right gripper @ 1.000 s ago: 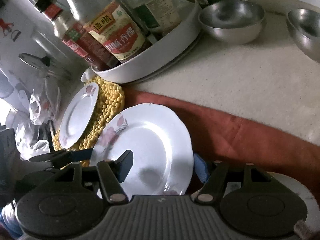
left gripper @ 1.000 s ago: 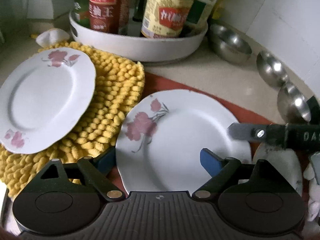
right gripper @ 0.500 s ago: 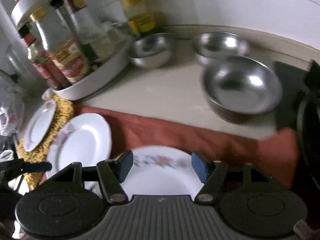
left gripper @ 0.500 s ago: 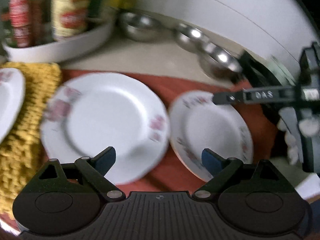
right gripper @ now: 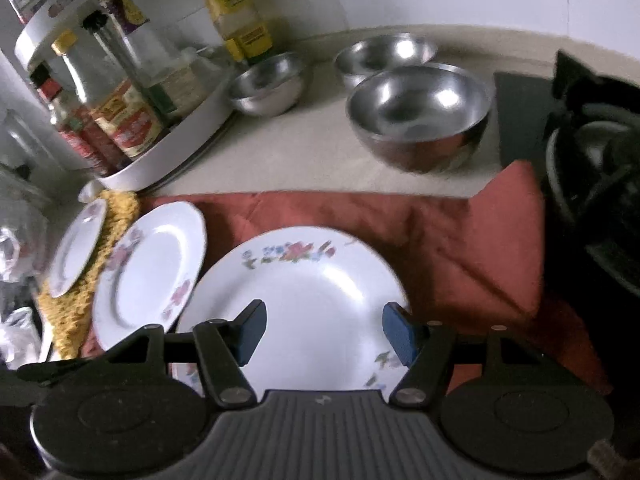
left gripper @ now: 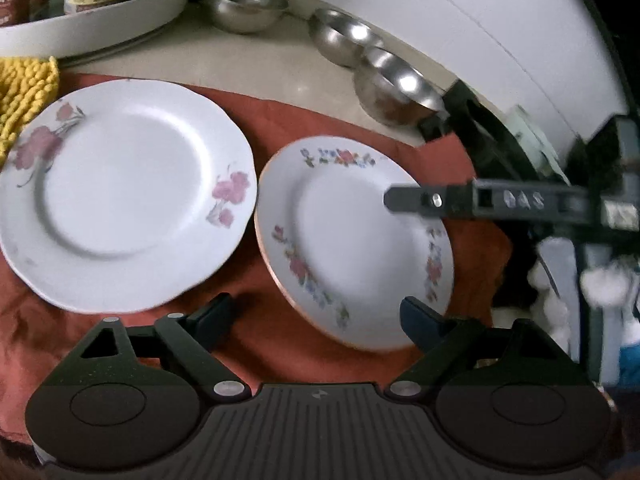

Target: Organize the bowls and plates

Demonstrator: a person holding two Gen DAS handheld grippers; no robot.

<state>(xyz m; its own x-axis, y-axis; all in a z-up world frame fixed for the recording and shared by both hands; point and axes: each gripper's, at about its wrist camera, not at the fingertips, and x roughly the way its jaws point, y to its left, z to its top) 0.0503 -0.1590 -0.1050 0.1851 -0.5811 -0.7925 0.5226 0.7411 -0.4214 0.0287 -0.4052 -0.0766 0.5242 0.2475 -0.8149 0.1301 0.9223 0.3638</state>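
Yellow mat point(right gripper: 86, 276): lies far left on the worktop point(right gripper: 304, 152) and carries a small plate point(right gripper: 76, 252); a second ago it filled the left wrist view, now only its corner shows there.
Pink-flower plate point(left gripper: 120, 192): lies flat on the red cloth point(left gripper: 304, 128), left of centre, overlapping the mat's edge; it sat right between the left gripper's tips a second ago and now lies to their left.
Left gripper point(left gripper: 316, 320): released, tips spread wide with nothing between them, low over the cloth; it has swung right, and its right tip reaches the near rim of the next plate.
Rim-flower plate point(left gripper: 352, 240): just beside the pink-flower plate, whether touching I cannot tell, flat on the cloth; it has come into both views during the last second.
Right gripper point(right gripper: 324, 330): released, both blue pads above this plate's near half, not closed on the rim; it appears as a dark bar over the plate's right side in the left wrist view.
Steel bowls point(right gripper: 420, 112): three stand separately on the far worktop, not nested.
Meaning: both grippers have left the pink-flower plate for the rim-flower plate, so this one is likely picked next, probably to stack; no plates are stacked yet.
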